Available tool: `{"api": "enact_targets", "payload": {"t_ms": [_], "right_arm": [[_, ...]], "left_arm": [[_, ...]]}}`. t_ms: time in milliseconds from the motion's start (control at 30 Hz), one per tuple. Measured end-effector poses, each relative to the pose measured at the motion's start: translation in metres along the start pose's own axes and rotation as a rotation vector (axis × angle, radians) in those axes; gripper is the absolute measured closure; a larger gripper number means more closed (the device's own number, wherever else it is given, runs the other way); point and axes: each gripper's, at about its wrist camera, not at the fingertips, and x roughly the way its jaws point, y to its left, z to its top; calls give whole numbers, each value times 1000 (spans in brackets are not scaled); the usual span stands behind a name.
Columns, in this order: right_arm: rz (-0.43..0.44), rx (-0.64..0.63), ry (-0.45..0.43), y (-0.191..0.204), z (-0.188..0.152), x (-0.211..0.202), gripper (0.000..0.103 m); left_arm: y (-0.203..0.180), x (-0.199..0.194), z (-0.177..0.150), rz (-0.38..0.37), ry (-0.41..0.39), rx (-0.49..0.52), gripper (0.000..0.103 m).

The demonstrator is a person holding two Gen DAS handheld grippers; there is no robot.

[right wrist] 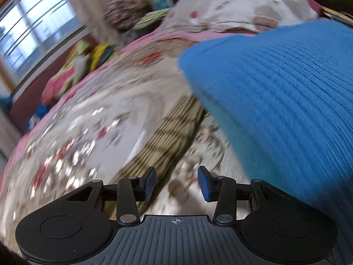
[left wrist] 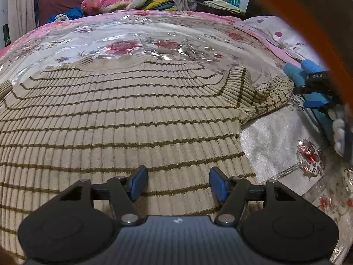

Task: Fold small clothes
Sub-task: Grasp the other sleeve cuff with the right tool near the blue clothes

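A beige ribbed sweater with thin olive stripes [left wrist: 114, 110] lies spread flat on the floral bedspread [left wrist: 136, 42]. Its right sleeve [left wrist: 271, 95] is bunched and partly folded at the right. My left gripper [left wrist: 178, 183] is open and empty, just above the sweater's lower part. My right gripper [right wrist: 176, 183] is open and empty above the bedspread; it also shows at the right edge of the left wrist view [left wrist: 317, 92], close to the sleeve end. In the blurred right wrist view, the sleeve [right wrist: 174, 123] lies ahead and a blue knit garment [right wrist: 275, 92] fills the right.
Pillows and folded clothes [left wrist: 123, 0] are piled at the far side of the bed. A spotted pillow [right wrist: 238, 8] lies at the far right. A white towel patch [left wrist: 273, 141] lies right of the sweater. An orange band [left wrist: 308, 28] crosses the top right corner.
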Motion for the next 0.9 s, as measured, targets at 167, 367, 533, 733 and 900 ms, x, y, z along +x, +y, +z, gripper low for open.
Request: {"api": "enact_targets", "payload": {"t_ms": [167,367,533,733,900], "right_arm": [[-8,42,-19,4,3,20,56],[-3,87,-46,6,10,36,55],[12,129,-60,4,18,47,56],[43,155,-35,-1,21,51,90],[129,181,-94,-3,25,19,92]], "left_arm": [[-1,2,3,-12,-5,2,32],[-2,3,3,-23,-8,8,32],[1,2,2,-35,-3,1,32],[7,-5,-3,-33,4,-6,32],[17,-13,-7,-20,-1,-22,32]]}}
